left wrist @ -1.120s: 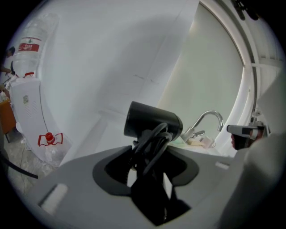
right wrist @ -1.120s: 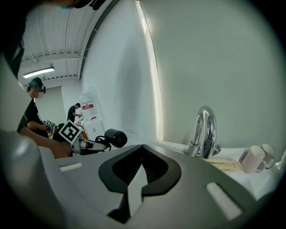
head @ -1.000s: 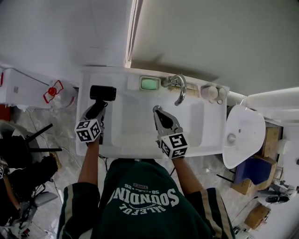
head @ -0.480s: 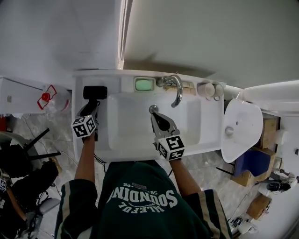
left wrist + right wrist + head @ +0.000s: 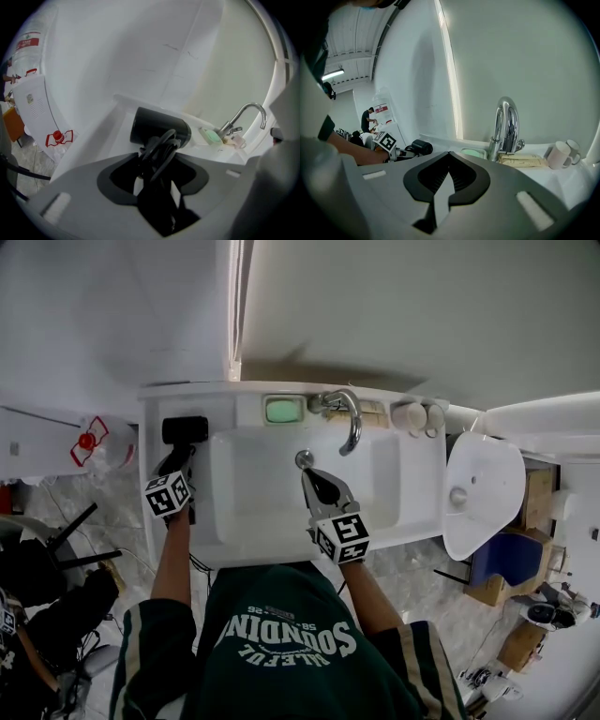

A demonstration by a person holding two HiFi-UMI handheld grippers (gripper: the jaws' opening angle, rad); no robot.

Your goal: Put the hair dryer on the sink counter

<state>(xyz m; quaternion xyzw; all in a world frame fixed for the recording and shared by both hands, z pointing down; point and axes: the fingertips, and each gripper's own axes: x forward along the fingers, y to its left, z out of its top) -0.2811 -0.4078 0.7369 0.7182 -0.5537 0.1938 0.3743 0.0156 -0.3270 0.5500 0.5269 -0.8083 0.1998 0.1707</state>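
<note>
left tool (image 5: 157,161): clamped on hair dryer (image 5: 160,126) handle, barrel just ahead, at tabletop (image 5: 239,411) left corner | right tool (image 5: 449,157): closed, empty

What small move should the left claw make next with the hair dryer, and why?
Probably open the left claw and let go. It grips the hair dryer by the handle, and the barrel already seems to lie on the sink counter, left of the basin. If not, lower slightly first.
</note>
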